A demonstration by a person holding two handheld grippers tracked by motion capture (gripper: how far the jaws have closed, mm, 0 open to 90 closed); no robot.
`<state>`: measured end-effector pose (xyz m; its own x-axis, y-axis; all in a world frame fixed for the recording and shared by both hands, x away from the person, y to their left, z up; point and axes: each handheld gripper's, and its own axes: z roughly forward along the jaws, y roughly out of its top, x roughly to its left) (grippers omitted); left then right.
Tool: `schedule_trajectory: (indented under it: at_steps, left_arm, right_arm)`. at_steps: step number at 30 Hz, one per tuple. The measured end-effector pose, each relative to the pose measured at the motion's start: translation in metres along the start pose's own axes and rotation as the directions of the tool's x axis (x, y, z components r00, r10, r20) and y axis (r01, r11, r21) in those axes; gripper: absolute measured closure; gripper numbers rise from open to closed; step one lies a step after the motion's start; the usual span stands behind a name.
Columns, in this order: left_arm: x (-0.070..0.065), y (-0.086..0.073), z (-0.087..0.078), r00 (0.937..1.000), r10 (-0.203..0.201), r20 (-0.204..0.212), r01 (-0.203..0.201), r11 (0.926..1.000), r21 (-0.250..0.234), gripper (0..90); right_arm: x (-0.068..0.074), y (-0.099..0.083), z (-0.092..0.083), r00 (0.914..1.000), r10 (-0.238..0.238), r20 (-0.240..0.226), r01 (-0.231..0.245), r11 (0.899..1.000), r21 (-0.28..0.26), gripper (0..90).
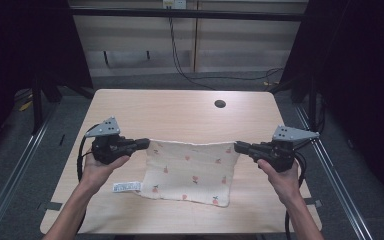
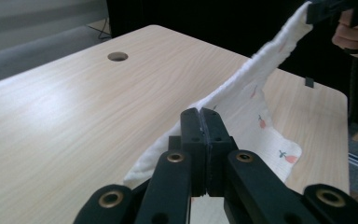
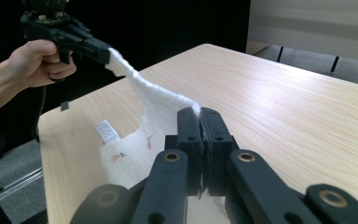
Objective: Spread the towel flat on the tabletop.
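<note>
My left gripper [image 1: 144,144] is clenched on the left top corner of the cream fruit-print cloth [image 1: 192,172], and my right gripper [image 1: 240,147] is clenched on the right top corner, so the top edge hangs stretched between them while the lower part lies on the wooden table [image 1: 180,112]. Left to right: a white label [image 1: 126,187] sticks out at the cloth's lower left and a round cable hole [image 1: 220,104] sits far back, nothing in the way. Label print is unreadable, and both pinched corners are hidden inside the jaws.
</note>
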<state>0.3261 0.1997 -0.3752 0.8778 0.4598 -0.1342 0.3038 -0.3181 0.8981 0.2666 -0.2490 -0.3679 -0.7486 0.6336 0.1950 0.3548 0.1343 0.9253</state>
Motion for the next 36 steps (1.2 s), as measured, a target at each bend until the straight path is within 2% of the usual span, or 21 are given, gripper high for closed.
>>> schedule_trajectory:
  at_steps: [7, 10, 14, 15, 17, 19, 21, 24, 26, 30, 32, 34, 36]
  left_arm:
    - [0.001, -0.002, -0.008, 0.9998, 0.003, -0.019, -0.003, 1.0, 0.0, 89.8]
    - [0.009, -0.003, -0.007, 0.9993, -0.021, -0.031, 0.021, 0.9998, 0.005, 89.8]
    - [0.019, -0.009, 0.0, 0.9983, -0.042, -0.041, 0.043, 0.9986, 0.031, 89.8]
    - [0.025, -0.013, 0.005, 0.9973, -0.06, -0.043, 0.061, 0.9971, 0.045, 89.7]
    - [0.028, -0.015, 0.007, 0.9968, -0.063, -0.049, 0.065, 0.9966, 0.05, 89.6]
    - [0.041, -0.021, 0.015, 0.994, -0.085, -0.069, 0.09, 0.9933, 0.072, 89.5]
    - [0.046, -0.025, 0.019, 0.993, -0.099, -0.064, 0.103, 0.992, 0.072, 89.5]
    - [0.051, -0.028, 0.024, 0.9918, -0.104, -0.074, 0.11, 0.9907, 0.08, 89.5]
    - [0.055, -0.032, 0.03, 0.9895, -0.124, -0.073, 0.13, 0.9885, 0.077, 89.5]
    - [0.064, -0.038, 0.044, 0.987, -0.139, -0.081, 0.147, 0.9847, 0.095, 89.5]
    - [0.066, -0.04, 0.047, 0.9857, -0.147, -0.082, 0.155, 0.9824, 0.104, 89.4]
    - [0.066, -0.041, 0.049, 0.985, -0.149, -0.086, 0.158, 0.9813, 0.11, 89.3]
    - [0.067, -0.042, 0.051, 0.984, -0.15, -0.097, 0.16, 0.9806, 0.113, 89.2]
  right_arm:
    - [-0.012, 0.002, 0.014, 1.0, 0.0, 0.006, 0.0, 1.0, 0.008, 88.0]
    - [-0.019, 0.004, 0.031, 1.0, -0.003, 0.006, 0.003, 0.999, 0.034, 88.0]
    - [-0.024, 0.003, 0.042, 0.9998, -0.022, -0.001, 0.022, 0.999, 0.029, 87.8]
    - [-0.027, 0.002, 0.047, 0.9998, -0.021, -0.002, 0.021, 0.999, 0.025, 87.8]
    - [-0.029, 0.001, 0.05, 0.9998, -0.018, 0.001, 0.018, 0.999, 0.029, 87.8]
    - [-0.035, -0.003, 0.06, 0.9999, -0.009, 0.013, 0.009, 0.999, 0.046, 87.8]
    - [-0.039, -0.005, 0.065, 0.9999, -0.003, 0.014, 0.002, 0.999, 0.051, 87.8]
    - [-0.045, -0.009, 0.072, 0.9997, 0.0, 0.026, -0.002, 0.997, 0.071, 87.8]
    - [-0.046, -0.01, 0.075, 0.9994, 0.002, 0.034, -0.004, 0.997, 0.079, 87.9]
    - [-0.057, -0.015, 0.086, 0.9978, 0.027, 0.06, -0.033, 0.994, 0.1, 87.7]
    - [-0.062, -0.017, 0.09, 0.9965, 0.049, 0.067, -0.056, 0.992, 0.116, 87.4]
    - [-0.065, -0.02, 0.096, 0.9964, 0.043, 0.073, -0.053, 0.988, 0.143, 87.3]
    - [-0.066, -0.021, 0.098, 0.9959, 0.048, 0.076, -0.059, 0.987, 0.146, 87.3]
